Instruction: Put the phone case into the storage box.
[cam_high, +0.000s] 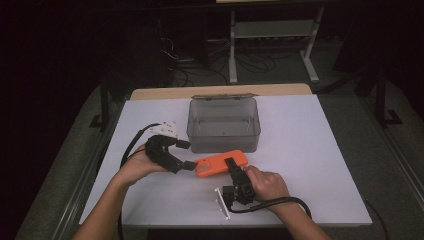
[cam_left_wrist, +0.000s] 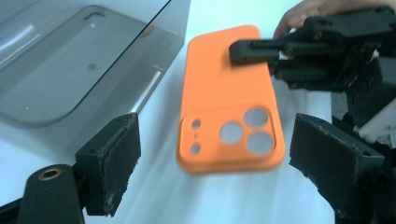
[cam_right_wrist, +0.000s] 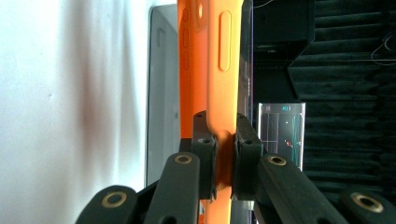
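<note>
Jaws of the right gripper (cam_high: 231, 164) pinch one end of the orange phone case (cam_high: 220, 164), lifted just off the bench (cam_high: 310, 165) beside the grey box (cam_high: 223, 125). Left gripper (cam_high: 186, 155) stands open at its camera end. Light and bendy, the case looks best gripped by its edges.

left gripper (cam_high: 184, 154) fingers spread wide, palm cradling it from below; right gripper (cam_high: 231, 164) fingers clamped tight, hand behind
</note>
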